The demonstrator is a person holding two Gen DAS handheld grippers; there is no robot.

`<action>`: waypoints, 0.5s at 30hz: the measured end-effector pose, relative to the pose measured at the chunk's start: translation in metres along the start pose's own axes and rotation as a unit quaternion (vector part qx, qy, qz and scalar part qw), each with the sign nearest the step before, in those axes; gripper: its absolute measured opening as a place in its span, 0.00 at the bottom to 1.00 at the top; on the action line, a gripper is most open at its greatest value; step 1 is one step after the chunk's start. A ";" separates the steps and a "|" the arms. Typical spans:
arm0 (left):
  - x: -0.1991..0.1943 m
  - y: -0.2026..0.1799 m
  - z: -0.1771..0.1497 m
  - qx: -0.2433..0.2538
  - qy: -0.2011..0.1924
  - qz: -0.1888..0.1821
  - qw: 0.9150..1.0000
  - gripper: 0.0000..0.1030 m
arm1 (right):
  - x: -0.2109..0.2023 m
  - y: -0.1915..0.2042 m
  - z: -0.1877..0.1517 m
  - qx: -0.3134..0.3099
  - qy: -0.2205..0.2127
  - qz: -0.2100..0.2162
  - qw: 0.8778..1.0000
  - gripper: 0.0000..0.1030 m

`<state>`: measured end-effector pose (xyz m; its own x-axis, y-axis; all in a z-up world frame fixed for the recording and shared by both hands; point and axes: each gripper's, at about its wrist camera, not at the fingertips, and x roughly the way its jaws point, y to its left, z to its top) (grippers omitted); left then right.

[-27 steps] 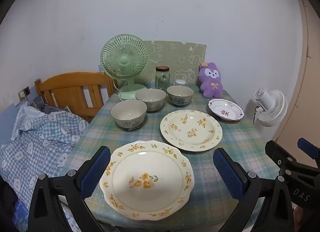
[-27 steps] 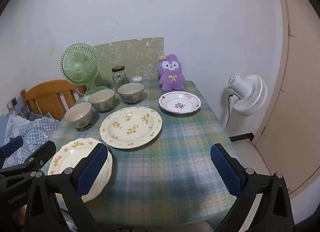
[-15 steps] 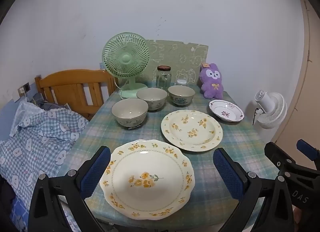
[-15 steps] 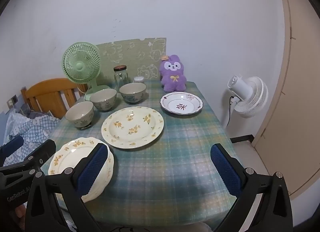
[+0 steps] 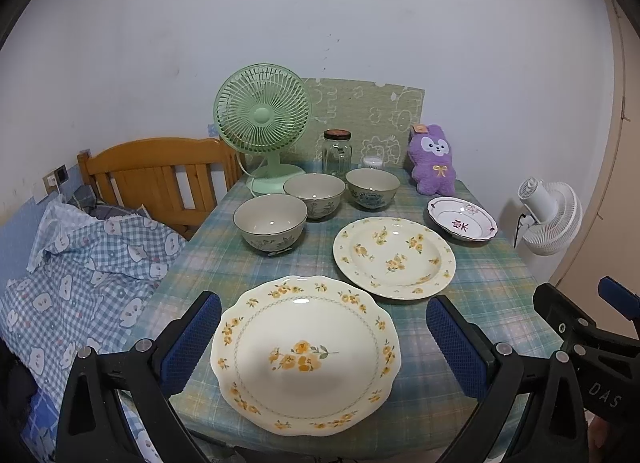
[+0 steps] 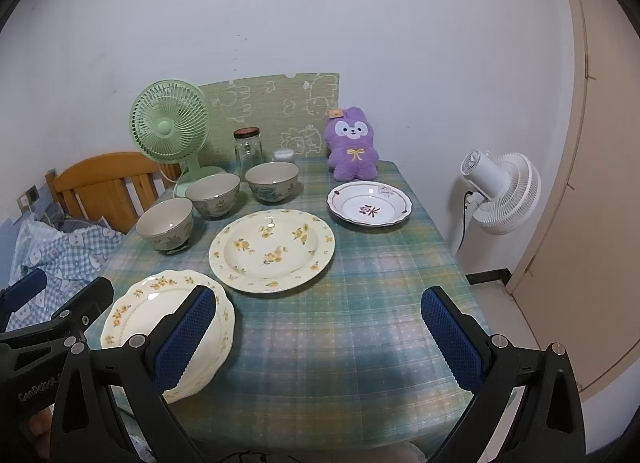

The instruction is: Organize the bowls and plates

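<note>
left view alone shows bedding (image 5: 80,263) (checked).

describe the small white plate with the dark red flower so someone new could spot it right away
Start at the purple plush bunny at the back of the green plaid tablecloth. Directly in front of it sits the small white plate with a dark red flower. Unlike the two cream plates with yellow flowers, it is smaller, white, and edged with a thin dark line.

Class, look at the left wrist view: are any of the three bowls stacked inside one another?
No: the three bowls each stand separately on the table.
</note>
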<state>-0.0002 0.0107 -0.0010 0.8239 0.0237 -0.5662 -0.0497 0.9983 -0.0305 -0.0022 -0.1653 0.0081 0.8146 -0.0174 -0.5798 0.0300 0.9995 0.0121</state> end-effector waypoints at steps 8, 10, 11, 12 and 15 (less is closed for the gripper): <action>0.000 -0.001 -0.001 0.004 -0.001 -0.002 1.000 1.00 | 0.001 0.000 0.000 0.005 0.004 -0.003 1.000 1.00; 0.000 0.000 -0.001 0.003 -0.001 -0.002 1.000 1.00 | 0.000 -0.001 -0.001 0.005 0.004 -0.002 1.000 1.00; 0.000 0.000 0.000 0.003 -0.001 -0.002 1.000 1.00 | 0.000 -0.001 -0.001 0.005 0.004 -0.003 1.000 1.00; 0.000 0.000 0.000 0.003 -0.001 -0.002 1.000 1.00 | 0.000 -0.001 -0.001 0.004 0.003 -0.003 1.000 1.00; 0.000 0.000 0.000 0.003 0.000 -0.002 1.000 1.00 | 0.000 -0.001 -0.001 0.005 0.004 -0.002 1.000 1.00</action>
<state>-0.0004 0.0107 -0.0013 0.8239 0.0201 -0.5664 -0.0436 0.9987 -0.0279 -0.0022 -0.1660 0.0073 0.8102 -0.0219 -0.5858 0.0391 0.9991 0.0167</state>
